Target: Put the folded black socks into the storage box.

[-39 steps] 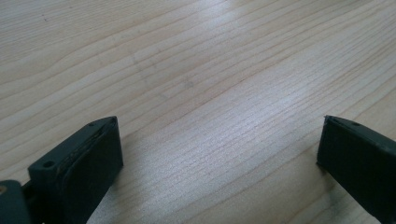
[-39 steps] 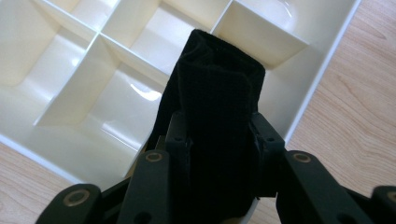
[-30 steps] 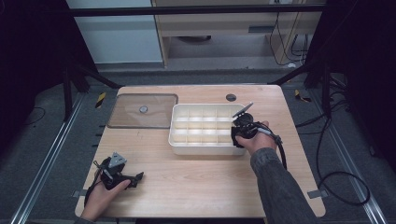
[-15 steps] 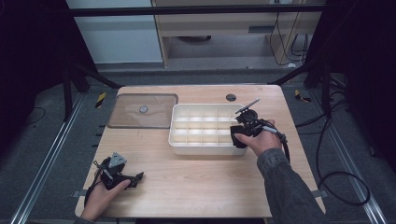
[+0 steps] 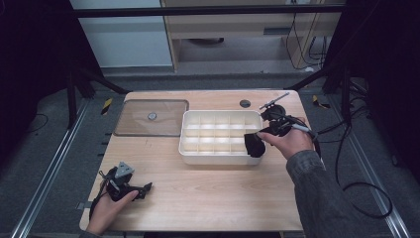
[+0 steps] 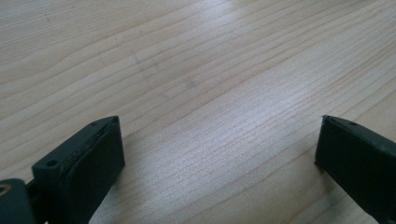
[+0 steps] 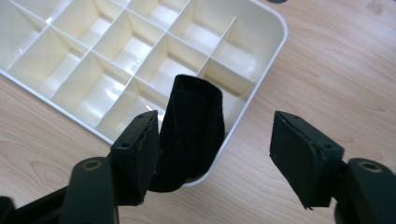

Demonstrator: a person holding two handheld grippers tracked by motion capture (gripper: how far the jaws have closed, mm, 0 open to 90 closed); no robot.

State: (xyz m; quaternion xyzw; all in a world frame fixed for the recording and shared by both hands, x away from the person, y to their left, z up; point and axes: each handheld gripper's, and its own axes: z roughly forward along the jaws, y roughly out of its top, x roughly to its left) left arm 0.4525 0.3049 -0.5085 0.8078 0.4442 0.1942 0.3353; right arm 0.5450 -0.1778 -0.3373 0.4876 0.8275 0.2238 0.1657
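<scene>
A white divided tray stands in the middle of the wooden table. A black piece of cloth hangs over the rim at its near right corner, partly inside the corner compartment. My right gripper hovers just above that corner. Its jaws have just been opening and now stand wide. The cloth lies between them against the left one, and the other pad is well clear of it. My left gripper rests open on the table at the near left, with bare wood between its jaws.
A clear flat lid lies at the back left beside the tray. A dark round hole sits in the tabletop behind the tray. The tray's other compartments hold nothing. A cable trails off the table's right side.
The right hand has lifted and drawn slightly right from the tray's corner, and its jaws stand wider. The black cloth stays on the rim. The left hand has kept still.
</scene>
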